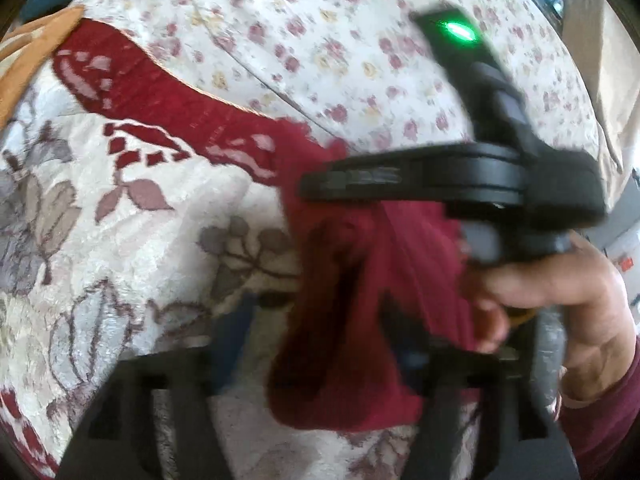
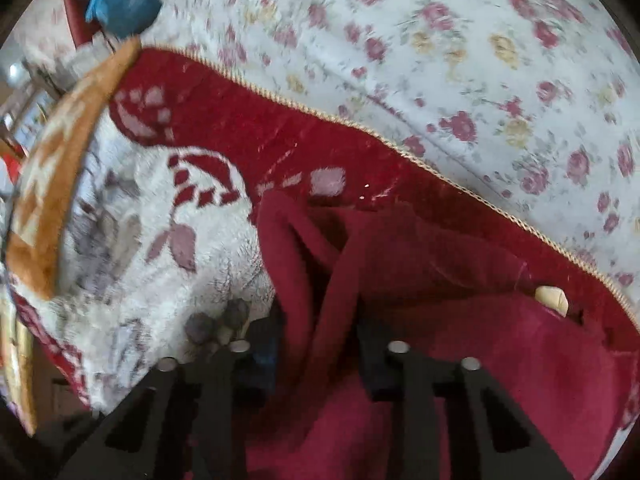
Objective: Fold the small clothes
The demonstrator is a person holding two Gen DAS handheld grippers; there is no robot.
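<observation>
A dark red garment hangs bunched between the two tools above a patterned rug with a red border, which lies against a floral sheet behind it. In the left wrist view the left gripper has cloth draped down between its fingers; they appear to be closed on the garment, though blur makes the exact pinch hard to read. The right gripper reaches in from the right in that view, held in the person's hand, its fingers pressed together with a fringe of red cloth at the tips. In the right wrist view the same garment falls in deep vertical folds between the right tool's fingers and spreads onto the rug, with a pale tag-like scrap showing at a fold. The step looks like lifting and spreading the piece before laying it flat. To do it well, the two grips should sit on matching corners or on one hem, not on a random bunch. The tools should then draw apart until the cloth hangs smooth, and lower it onto the pale part of the rug, where its edges show clearly. Pulling hard risks the knit slipping out of a shallow pinch.
</observation>
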